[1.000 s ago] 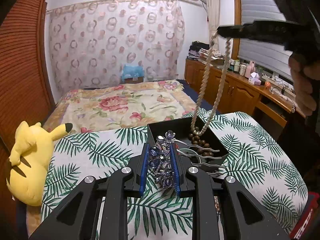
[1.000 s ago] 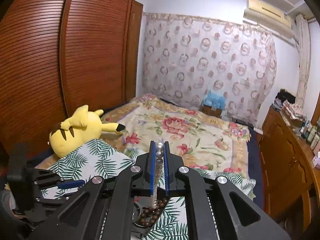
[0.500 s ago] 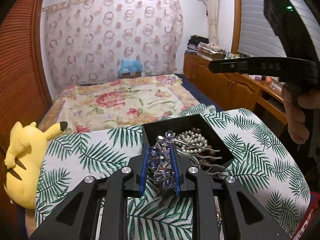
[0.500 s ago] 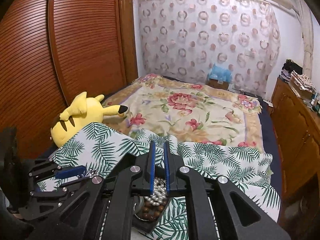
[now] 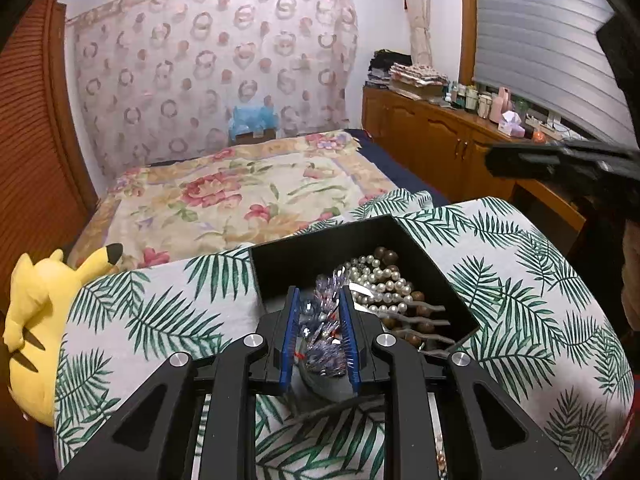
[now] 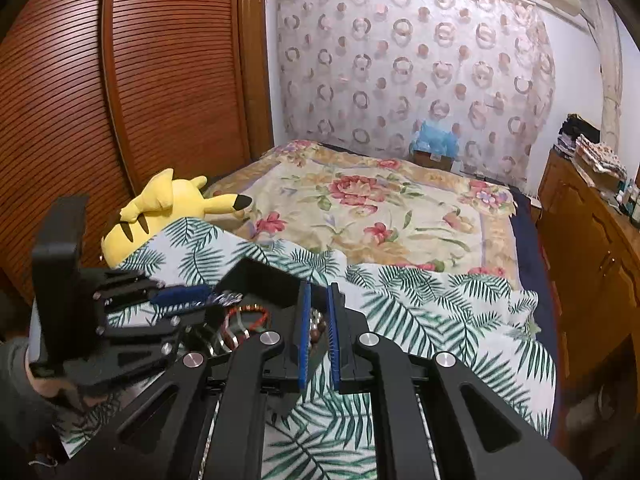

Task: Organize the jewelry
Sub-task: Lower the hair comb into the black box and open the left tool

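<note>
The left gripper (image 5: 320,334) is clenching the crystal hair comb (image 5: 325,330), its prongs pointing right over the black box (image 5: 344,240), while the right gripper (image 6: 318,330) is holding nothing, jaws slightly apart.

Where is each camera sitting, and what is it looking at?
Left wrist: sits on the left claw, facing the black box holding the pearl necklace; it grips the blue crystal hairpin; the right claw's tip shows at right.
Right wrist: sits on the right claw, empty and slightly apart, facing the bed; the left claw shows at left.
Both see: the box, the yellow plush toy, the palm-leaf cloth.
</note>
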